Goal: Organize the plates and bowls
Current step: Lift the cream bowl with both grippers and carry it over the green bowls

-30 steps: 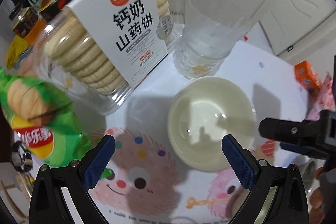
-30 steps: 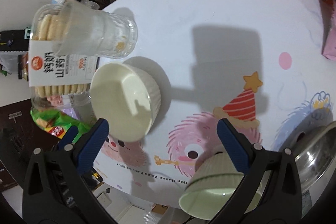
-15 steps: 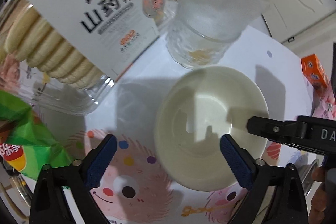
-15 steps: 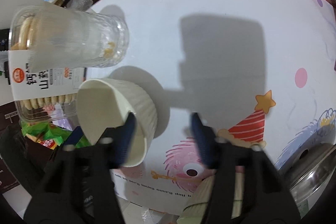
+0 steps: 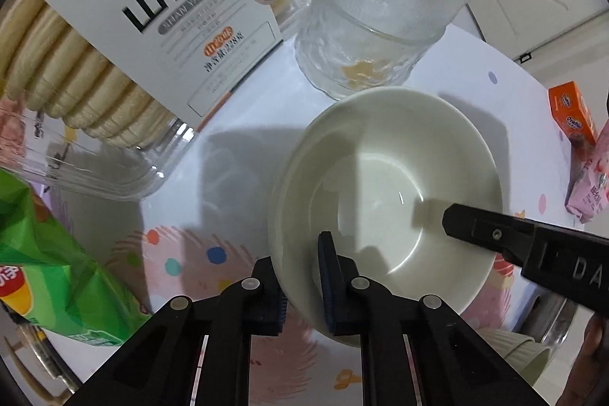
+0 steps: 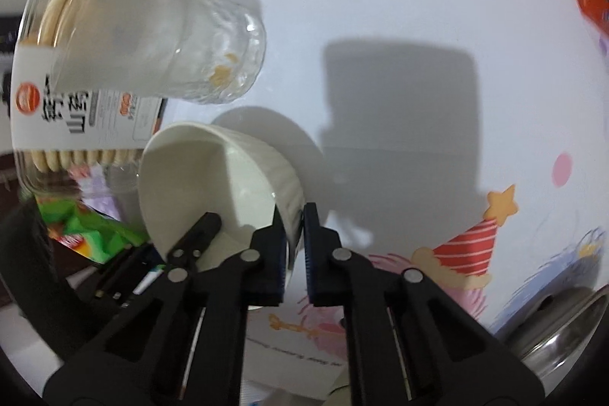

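White, cartoon-printed cloth covers the worktop point(image 6: 399, 6), and its left side is crowded: a clear plastic tub of round biscuits with a white label point(image 5: 125, 37), a green crisp bag point(image 5: 45, 253) and a clear ribbed drinking glass point(image 5: 365, 37) stand close around the cream ceramic bowl point(image 5: 388, 185), the glass just beside its far rim. That crowding probably explains the grasp from the open near side. The left hand-held gripper point(image 5: 300, 276) pinches the bowl's near rim, one blue pad inside the wall and the other outside. The right hand-held gripper point(image 6: 293, 246) clamps the rim at another point in the same way, so the bowl is held on two sides, likely to keep it level when lifted. In the right wrist view the bowl looks tipped, though whether its base has left the cloth is unclear. A ribbed pale green bowl point(image 5: 521, 352) and a steel vessel point(image 6: 563, 333) sit at the near right, plausibly where stacking is meant to happen.
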### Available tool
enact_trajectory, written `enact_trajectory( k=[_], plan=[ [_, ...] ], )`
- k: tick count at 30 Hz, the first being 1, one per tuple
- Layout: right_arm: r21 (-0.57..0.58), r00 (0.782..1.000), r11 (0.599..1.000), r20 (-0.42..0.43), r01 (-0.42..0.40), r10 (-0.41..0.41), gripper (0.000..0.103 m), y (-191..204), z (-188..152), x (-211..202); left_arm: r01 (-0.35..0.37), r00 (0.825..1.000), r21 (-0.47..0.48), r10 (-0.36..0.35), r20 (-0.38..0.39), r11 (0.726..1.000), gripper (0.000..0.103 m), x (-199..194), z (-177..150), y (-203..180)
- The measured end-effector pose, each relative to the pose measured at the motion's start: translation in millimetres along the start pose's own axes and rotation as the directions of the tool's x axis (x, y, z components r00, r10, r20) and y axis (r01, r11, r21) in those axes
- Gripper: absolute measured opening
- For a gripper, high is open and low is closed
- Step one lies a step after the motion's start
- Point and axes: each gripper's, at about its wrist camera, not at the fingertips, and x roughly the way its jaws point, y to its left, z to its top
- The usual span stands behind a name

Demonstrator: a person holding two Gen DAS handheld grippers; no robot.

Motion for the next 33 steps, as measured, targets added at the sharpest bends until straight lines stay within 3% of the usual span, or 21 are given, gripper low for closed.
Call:
enact_trajectory(
  k=[15, 26, 33],
  plan=[
    [-0.075, 0.998, 0.997, 0.067, -0.001, 0.006, 0.01, 13, -41, -53, 0.057, 0.996, 0.082, -0.062, 0.064, 0.995, 0.013, -68, -23, -20],
    [-0.015, 0.987, 1.0, 0.156, 0.027, -0.025, 0.012, -25, -125, -113, 0.093, 0.991, 0.254, -0.115, 0.074, 0.963, 0.012, -97, -76, -77],
    [0.079, 0.983, 0.996, 0.177, 0.033, -0.047, 0.012, -65, -165, -121, 0.097, 0.991, 0.348, -0.122, 0.051, 0.933, 0.011, -101, -110, -106]
  ],
)
